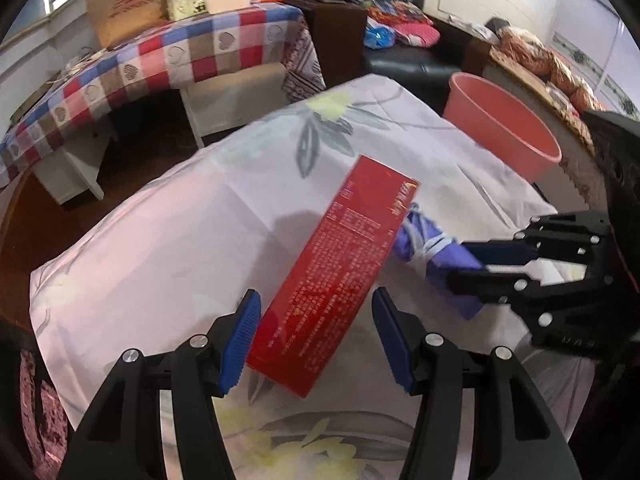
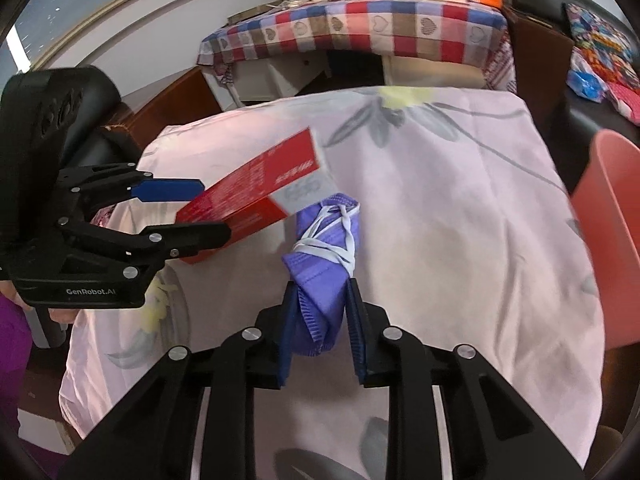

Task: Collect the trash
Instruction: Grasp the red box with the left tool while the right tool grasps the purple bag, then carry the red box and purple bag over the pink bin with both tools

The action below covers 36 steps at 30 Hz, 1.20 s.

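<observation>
A long red carton (image 1: 332,272) lies slantwise on the pale flowered cloth (image 1: 180,248) of the table. My left gripper (image 1: 316,294) is open and straddles the carton's near end, with a sliver of cloth showing beside each blue pad. A folded purple face mask (image 2: 324,264), tied with its own white loops, is just right of the carton. My right gripper (image 2: 322,286) is shut on the mask's near end, which bulges between the pads. In the left wrist view the right gripper (image 1: 458,264) reaches in from the right onto the mask (image 1: 420,248). The right wrist view shows the left gripper (image 2: 214,210) around the carton (image 2: 256,188).
A pink plastic bin (image 1: 508,136) stands off the table's far right corner (image 2: 612,220). Behind are a table with a checkered cloth (image 1: 160,60) carrying boxes, a white stool (image 1: 236,96) and a black sofa (image 1: 404,60) with colourful cloths. A person's hand holds the left gripper.
</observation>
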{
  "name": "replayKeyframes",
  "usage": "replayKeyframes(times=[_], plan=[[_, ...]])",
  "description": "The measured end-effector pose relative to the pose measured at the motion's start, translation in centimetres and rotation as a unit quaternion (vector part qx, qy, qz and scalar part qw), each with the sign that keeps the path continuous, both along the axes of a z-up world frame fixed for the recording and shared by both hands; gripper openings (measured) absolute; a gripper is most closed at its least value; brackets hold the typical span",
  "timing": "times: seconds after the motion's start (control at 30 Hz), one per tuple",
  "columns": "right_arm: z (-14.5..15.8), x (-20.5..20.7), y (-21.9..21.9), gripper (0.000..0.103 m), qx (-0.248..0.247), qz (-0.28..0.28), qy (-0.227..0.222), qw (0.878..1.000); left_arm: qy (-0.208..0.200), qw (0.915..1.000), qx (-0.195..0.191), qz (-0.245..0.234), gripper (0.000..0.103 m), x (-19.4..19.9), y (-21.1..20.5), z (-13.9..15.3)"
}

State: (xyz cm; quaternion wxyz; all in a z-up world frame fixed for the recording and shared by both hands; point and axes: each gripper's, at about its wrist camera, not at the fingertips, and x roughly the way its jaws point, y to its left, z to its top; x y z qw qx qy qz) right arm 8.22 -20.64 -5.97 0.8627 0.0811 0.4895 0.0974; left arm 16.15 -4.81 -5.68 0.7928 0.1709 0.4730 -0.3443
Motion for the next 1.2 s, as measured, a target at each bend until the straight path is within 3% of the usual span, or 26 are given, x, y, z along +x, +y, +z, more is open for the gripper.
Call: replayKeyframes(times=[0.3, 0.5, 0.6, 1.0, 1.2], plan=[[0.1, -1.2, -2.4, 0.024, 0.011, -0.036, -0.001, 0.999, 0.001, 0.9998, 0.005, -0.019, 0.055, -0.9, -1.5, -0.3], [0.5, -2.1, -3.8, 0.024, 0.015, -0.052, -0.009, 0.998, 0.007, 0.9998, 0.003, -0.017, 0.048, -2.8, -2.3, -0.2], [0.8, -2.5, -4.7, 0.024, 0.019, -0.061, -0.015, 0.998, 0.020, 0.9998, 0.004, -0.002, 0.042, -4.0, -2.7, -0.6], [1.5, -5.7, -6.4, 0.024, 0.010, -0.055, -0.041, 0.998, 0.044, 0.9932, -0.016, 0.106, 0.043, -7.6, -3.6, -0.7], [1.1, -7.4, -7.8, 0.024, 0.013, -0.058, -0.046, 0.997, 0.031, 0.9893, -0.022, 0.141, 0.042, -8.8, -4.4, -0.6]])
